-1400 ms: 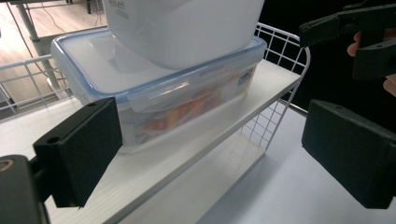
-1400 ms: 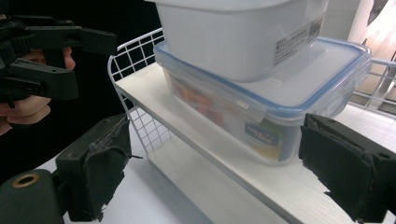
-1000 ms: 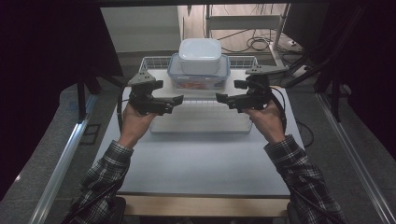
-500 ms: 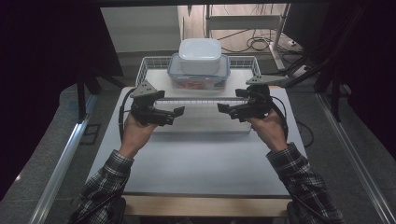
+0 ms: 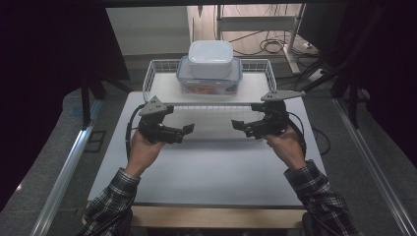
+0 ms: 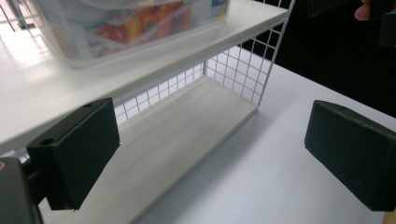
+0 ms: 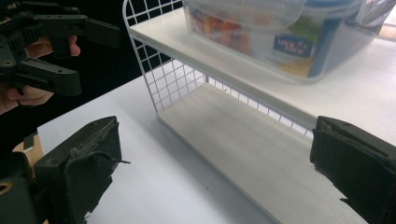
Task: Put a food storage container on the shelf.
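A white wire rack (image 5: 162, 91) stands at the far side of the white table (image 5: 206, 172). On its upper shelf sits a clear box with a blue rim (image 5: 209, 82), a white box (image 5: 210, 58) stacked on it. My left gripper (image 5: 186, 133) and right gripper (image 5: 242, 128) hover in front of the rack, tips facing each other. The left gripper (image 6: 210, 128) is open and empty before the lower shelf board (image 6: 173, 140). My right gripper (image 7: 217, 154) has just been opening, with nothing between its jaws. The clear box (image 7: 280, 32) holds colourful contents.
The rack has wire-grid end walls (image 7: 159, 70) and a low rail around the top. Dark curtains flank the table, metal rails (image 5: 64, 167) run along the floor on both sides, and cables lie behind the rack. In the right gripper view the left gripper (image 7: 46, 46) shows at upper left.
Both hands have come down and back toward the near side, from the level of the rack's upper shelf to in front of its lower shelf. The boxes have not moved.
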`<state>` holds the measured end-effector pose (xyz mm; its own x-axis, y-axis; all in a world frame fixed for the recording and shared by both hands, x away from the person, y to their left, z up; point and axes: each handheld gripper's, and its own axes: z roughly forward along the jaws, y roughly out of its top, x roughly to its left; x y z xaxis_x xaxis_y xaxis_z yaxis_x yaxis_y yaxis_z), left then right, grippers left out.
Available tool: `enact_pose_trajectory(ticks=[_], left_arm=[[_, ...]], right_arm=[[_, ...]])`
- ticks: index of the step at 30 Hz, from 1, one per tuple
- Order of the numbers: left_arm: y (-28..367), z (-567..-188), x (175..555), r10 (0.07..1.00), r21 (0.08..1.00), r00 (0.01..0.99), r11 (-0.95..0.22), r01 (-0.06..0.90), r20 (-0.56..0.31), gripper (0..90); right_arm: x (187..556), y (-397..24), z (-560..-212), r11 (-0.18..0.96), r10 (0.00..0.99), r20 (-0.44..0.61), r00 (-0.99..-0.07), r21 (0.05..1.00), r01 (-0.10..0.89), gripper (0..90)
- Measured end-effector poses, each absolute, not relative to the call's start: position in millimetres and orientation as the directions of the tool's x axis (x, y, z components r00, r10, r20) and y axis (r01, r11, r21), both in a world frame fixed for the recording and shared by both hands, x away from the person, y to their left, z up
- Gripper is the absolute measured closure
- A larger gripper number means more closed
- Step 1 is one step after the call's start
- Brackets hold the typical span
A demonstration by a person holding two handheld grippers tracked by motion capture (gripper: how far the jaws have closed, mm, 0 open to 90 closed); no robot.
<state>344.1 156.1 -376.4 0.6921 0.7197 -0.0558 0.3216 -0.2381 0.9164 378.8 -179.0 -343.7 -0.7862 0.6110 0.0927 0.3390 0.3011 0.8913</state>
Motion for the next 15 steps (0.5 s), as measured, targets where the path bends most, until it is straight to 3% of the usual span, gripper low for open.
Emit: enact_pose_trajectory(ticks=[15], left_arm=[[155,-402,326,0.715,0.911,0.695,-0.237,0.337,-0.071,2.3]], right_arm=[[363,-184,-366,0.314,0.631,0.071,-0.773,0.887,0.338,0.0]])
